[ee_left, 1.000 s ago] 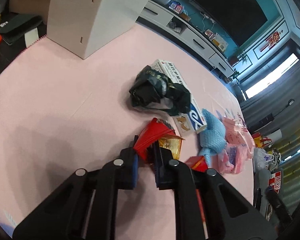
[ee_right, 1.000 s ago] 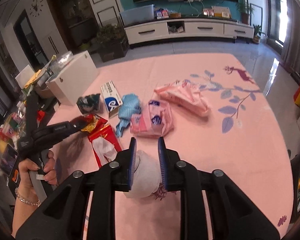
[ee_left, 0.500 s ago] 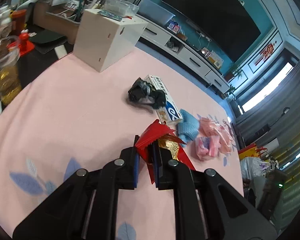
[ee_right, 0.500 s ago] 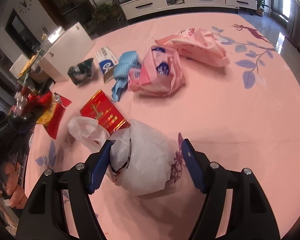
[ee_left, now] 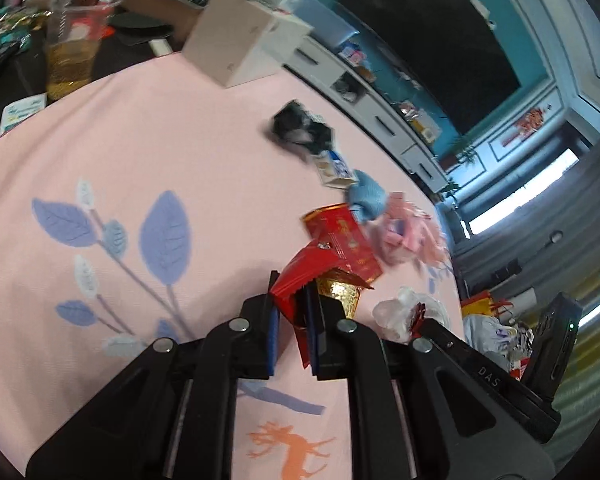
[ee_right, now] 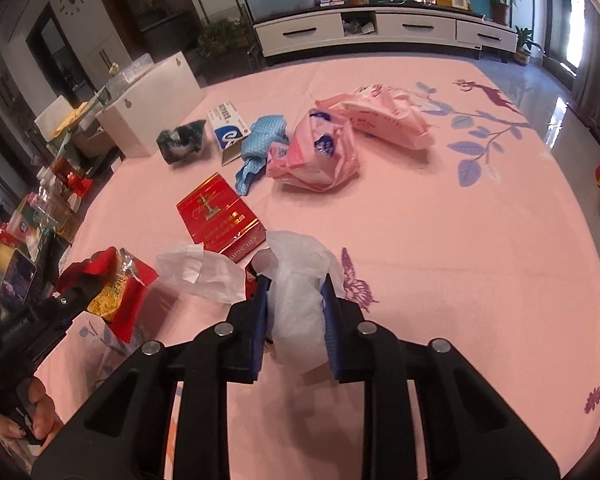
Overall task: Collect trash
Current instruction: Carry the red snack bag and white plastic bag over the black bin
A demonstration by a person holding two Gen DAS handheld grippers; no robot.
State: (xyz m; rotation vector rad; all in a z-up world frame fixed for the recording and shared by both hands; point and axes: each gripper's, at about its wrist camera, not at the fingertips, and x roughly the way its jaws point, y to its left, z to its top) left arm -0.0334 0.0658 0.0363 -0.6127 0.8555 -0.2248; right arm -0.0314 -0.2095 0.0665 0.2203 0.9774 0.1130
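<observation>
While the left tool [ee_left: 294, 322] pinches a crumpled red-gold wrapper [ee_left: 320, 276], the right tool [ee_right: 294, 314] clamps a translucent white bag [ee_right: 300, 300].

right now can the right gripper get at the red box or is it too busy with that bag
Probably not: the right gripper is already closed around the white plastic bag, which also lies between it and the red box.

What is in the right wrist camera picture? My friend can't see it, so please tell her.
The right gripper squeezes a white plastic bag over a pink tablecloth. Behind it lie a red box, pink bags and a blue cloth. At left, the left gripper holds a red wrapper.
</observation>
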